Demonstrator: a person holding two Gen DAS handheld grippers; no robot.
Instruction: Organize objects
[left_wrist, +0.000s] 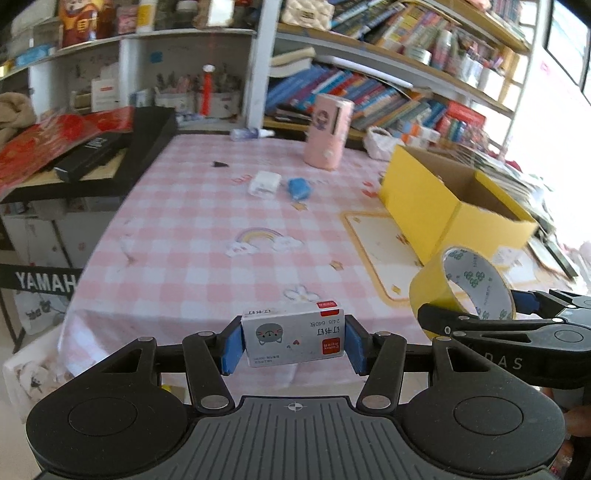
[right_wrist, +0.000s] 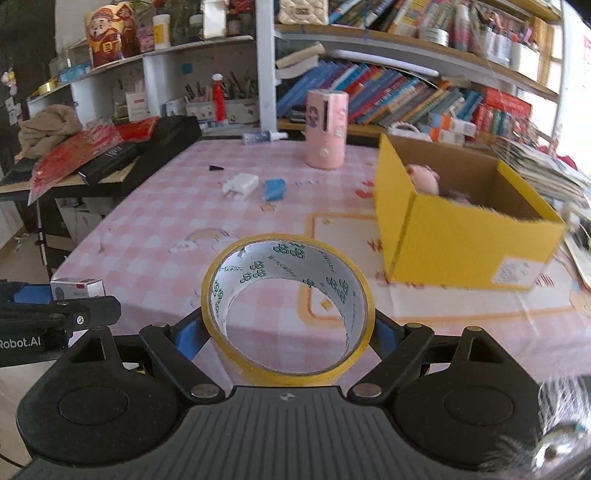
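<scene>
Left wrist view: we see the left gripper (left_wrist: 293, 341) at bottom centre, its blue pads clamped on a small staple box (left_wrist: 293, 338) with a grey cat printed on it.
Staple box spot: it sits between the pads, lifted over the near edge of the table (left_wrist: 192, 221), which wears a pink checkered cloth.
Right gripper from here: the right gripper (left_wrist: 476, 314) pokes in from the lower right with the yellow tape roll (left_wrist: 461, 288) in its fingers.
Right wrist view: the tape roll (right_wrist: 288, 310) fills the centre-bottom, open end facing us, green logos printed inside.
Right fingers: spread wide but gripping the tape roll from both sides, blue pads against its outer wall.
Left gripper from here: it peeks in at the far left edge (right_wrist: 55, 299) with the staple box (right_wrist: 77, 288) just showing.
Yellow box: an open cardboard box (right_wrist: 469, 240) sits right of centre on the table, on a cream mat (right_wrist: 332, 229) with an orange border; something pink lies inside, too blurry for us to name.
Middle of the table: a white charger (right_wrist: 241, 185) and a blue item (right_wrist: 275, 189) lie side by side.
Farther back: a pink cylinder (right_wrist: 327, 129) stands upright, with a small bottle (right_wrist: 264, 137) lying near the far edge.
Background: shelves packed with books (right_wrist: 388, 92) run across the upper right.
</scene>
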